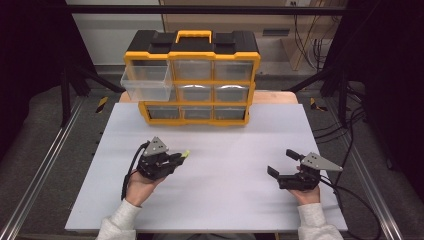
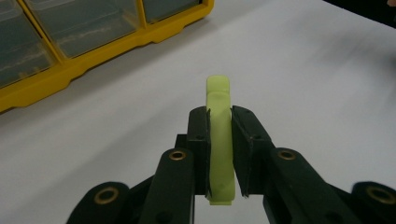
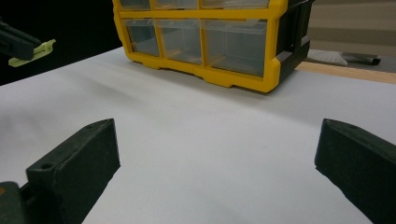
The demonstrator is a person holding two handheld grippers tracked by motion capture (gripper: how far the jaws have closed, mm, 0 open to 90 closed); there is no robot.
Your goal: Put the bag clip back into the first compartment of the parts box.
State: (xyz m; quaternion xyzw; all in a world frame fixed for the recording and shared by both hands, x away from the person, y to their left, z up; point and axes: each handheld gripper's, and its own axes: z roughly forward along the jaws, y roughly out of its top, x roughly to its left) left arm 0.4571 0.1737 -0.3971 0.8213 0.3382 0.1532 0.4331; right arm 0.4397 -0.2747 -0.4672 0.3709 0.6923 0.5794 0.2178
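Above the white table [image 1: 225, 200], the left gripper [image 1: 179, 157] clamps a light green clip [image 2: 219, 140] between its jaws, well short of the yellow drawer cabinet [image 1: 192, 77]; the right gripper [image 1: 282, 165] rests with jaws spread wide, holding nothing.

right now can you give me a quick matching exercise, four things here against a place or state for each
Things:
1. left claw
2. right claw
3. top-left drawer
4. organizer handle

States:
a. pulled out
b. open, holding nothing
c. yellow, on top of the organizer
d. shut on a light green clip

Pairs: 1-d, 2-b, 3-a, 4-c
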